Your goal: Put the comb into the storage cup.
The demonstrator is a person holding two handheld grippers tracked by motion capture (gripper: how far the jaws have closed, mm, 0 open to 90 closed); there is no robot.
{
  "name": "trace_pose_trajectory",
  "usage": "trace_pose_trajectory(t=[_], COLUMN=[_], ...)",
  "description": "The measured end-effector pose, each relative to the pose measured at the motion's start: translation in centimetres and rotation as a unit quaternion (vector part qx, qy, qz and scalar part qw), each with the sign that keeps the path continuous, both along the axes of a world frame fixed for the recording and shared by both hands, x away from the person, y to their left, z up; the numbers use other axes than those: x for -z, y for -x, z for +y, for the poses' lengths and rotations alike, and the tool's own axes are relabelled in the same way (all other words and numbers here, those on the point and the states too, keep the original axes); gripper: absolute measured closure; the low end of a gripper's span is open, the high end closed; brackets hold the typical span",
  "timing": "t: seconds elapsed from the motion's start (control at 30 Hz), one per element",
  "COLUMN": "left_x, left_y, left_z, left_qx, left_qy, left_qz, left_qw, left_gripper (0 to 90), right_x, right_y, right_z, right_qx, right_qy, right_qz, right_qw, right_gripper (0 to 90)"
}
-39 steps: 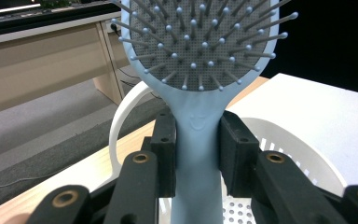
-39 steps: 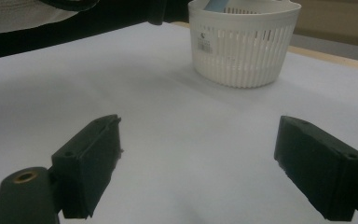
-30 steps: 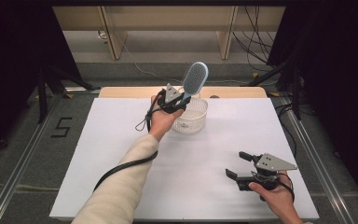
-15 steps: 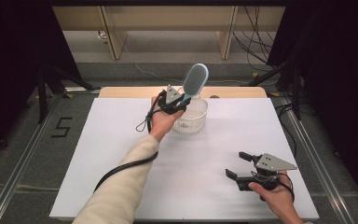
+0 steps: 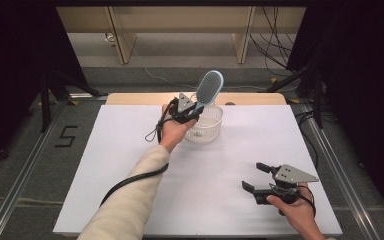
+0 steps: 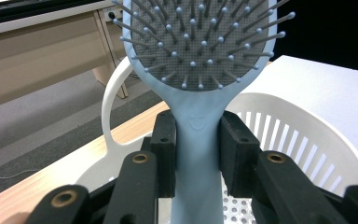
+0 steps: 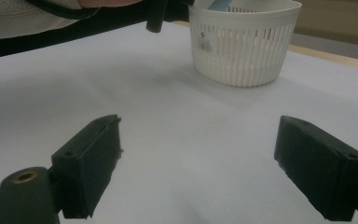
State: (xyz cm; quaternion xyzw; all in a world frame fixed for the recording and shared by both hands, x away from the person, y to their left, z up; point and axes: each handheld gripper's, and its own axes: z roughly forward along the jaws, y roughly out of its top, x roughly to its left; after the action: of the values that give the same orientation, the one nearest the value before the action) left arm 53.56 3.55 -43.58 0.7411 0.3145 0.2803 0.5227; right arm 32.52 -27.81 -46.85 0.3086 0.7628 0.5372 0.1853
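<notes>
I am holding my left gripper over the near rim of the white slotted basket, which is sitting toward twelve o'clock on the white table, a little left of its middle line. My left jaws are clamping the pale blue hairbrush by its handle; in the left gripper view the two black pads are pressing on either side of the handle just under the head, so the jaws are standing only as far apart as the handle is thick. The brush is rising out of the grip and leaning toward one o'clock in the high view, its bristled face turned toward me, its head standing above the basket's far rim. The lower end of the handle is reaching down inside the basket, above the perforated floor; I cannot tell whether it is touching it. The basket's looped grip is showing at nine o'clock of the brush in the left gripper view.

My right gripper is resting low at about five o'clock on the table, well apart from the basket. Its jaws are gaping wide with nothing between them, and the basket is standing at twelve o'clock ahead of them in the right gripper view.
</notes>
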Motion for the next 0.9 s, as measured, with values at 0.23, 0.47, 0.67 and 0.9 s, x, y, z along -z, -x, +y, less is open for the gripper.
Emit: trace_pose_trajectory(t=[0.23, 0.47, 0.67, 0.9], left_x=[-0.1, 0.3, -0.3, -1.6], left_y=[0.0, 0.5, 1.3, 2.3], left_z=[-0.1, -0.1, 0.6, 1.2], left_qx=[0.003, 0.019, 0.003, 0.004], left_qy=[-0.011, -0.055, -0.055, -0.05], left_qz=[0.005, 0.047, 0.058, 0.067], left_qw=[0.9999, 0.9972, 0.9968, 0.9965], left_gripper=[68.8, 45.4, 25.4, 16.4], right_x=[0.0, 0.0, 0.0, 0.0], right_y=[0.0, 0.0, 0.0, 0.1], right_z=[0.0, 0.0, 0.1, 0.1], right_qx=[0.001, 0.001, 0.0, 0.001], right_qy=[0.001, 0.002, 0.003, 0.004], right_qz=[0.0, 0.0, 0.001, 0.001], right_qw=[1.0, 1.0, 1.0, 1.0], right_gripper=[15.4, 15.4, 15.4, 15.3])
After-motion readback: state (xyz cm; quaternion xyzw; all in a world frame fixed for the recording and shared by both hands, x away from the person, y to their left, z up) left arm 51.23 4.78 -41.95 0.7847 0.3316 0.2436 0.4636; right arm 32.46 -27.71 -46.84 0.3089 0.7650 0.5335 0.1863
